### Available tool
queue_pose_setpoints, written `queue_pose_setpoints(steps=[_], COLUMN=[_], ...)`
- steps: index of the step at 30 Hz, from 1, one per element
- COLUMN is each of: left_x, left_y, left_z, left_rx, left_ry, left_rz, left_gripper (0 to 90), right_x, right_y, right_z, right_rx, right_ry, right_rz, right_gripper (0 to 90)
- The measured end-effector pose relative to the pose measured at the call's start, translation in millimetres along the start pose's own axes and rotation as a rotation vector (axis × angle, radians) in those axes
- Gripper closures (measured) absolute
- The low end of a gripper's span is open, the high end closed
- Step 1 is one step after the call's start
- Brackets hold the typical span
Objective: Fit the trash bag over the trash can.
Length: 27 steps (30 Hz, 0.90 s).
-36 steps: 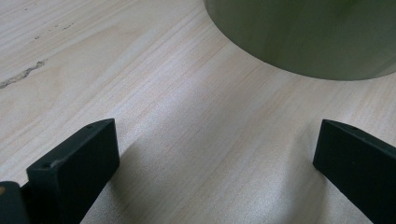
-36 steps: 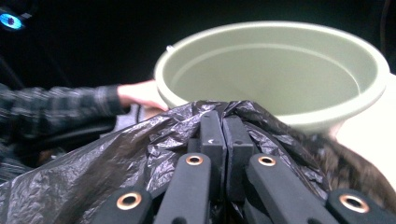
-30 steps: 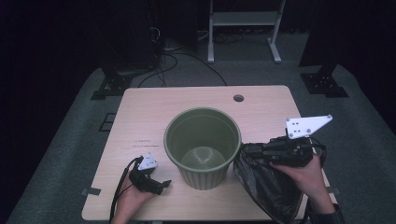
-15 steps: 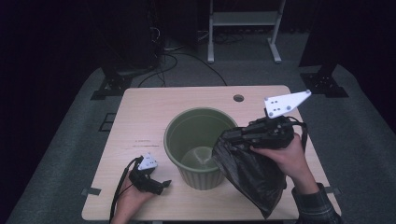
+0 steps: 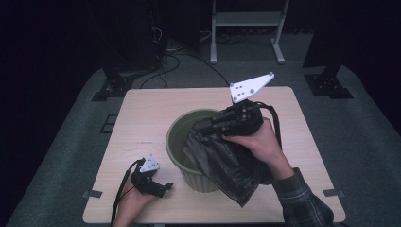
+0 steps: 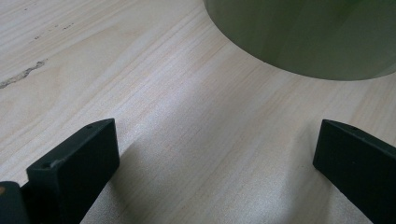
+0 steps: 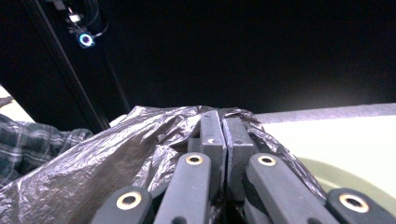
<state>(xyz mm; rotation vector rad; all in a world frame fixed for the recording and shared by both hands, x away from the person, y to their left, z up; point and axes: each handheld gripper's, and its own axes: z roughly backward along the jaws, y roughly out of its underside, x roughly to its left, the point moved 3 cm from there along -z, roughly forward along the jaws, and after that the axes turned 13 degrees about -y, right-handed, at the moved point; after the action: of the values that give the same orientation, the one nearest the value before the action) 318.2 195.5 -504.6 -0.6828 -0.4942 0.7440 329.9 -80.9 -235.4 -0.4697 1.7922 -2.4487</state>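
Note:
A green plastic bin [image 5: 178, 138] stands upright in the middle of the wooden table [image 5: 151, 113]. My right gripper [image 5: 199, 126] is shut on the edge of a crumpled black plastic bag [image 5: 222, 163], held above the bin's right half; the bag drapes over the rim and down the bin's near right side. In the right gripper view the closed jaws [image 7: 223, 122] pinch the bag [image 7: 116, 158], with the bin's rim [image 7: 345, 177] below. My left gripper [image 5: 165, 187] rests on the table left of the bin, open and holding nothing [image 6: 215, 154], facing the bin wall [image 6: 303, 32].
A metal shelf frame [image 5: 246, 19] and loose cables [image 5: 175, 52] lie on the dark floor beyond the table. Black stand bases [image 5: 111, 85] sit off the far corners. The table's left and far parts are bare wood.
My right gripper has carried the black bag leftward and upward, from the table right of the bin to over the bin's opening. The left gripper has stayed put.

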Motion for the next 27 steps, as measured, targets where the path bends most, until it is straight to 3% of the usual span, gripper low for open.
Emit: queue_pose_setpoints(steps=[9, 21, 27], left_x=[-0.2, -0.4, -0.7], left_y=[-0.1, -0.1, -0.1], left_z=[-0.2, 0.1, 0.1], left_rx=[-0.002, -0.001, -0.002], left_ry=[0.001, 0.006, 0.008], left_rz=[-0.001, -0.008, -0.01], left_gripper=[0.0, 0.0, 0.0], right_x=[-19.6, -58.5, -75.2], right_y=[-23.0, -57.8, -78.6], right_z=[-30.6, -68.5, -77.8], right_rx=[0.006, 0.016, -0.004], right_ry=[-0.063, -0.107, -0.114], right_rz=[0.003, 0.024, 0.045], right_gripper=[88.7, 88.7, 88.7])
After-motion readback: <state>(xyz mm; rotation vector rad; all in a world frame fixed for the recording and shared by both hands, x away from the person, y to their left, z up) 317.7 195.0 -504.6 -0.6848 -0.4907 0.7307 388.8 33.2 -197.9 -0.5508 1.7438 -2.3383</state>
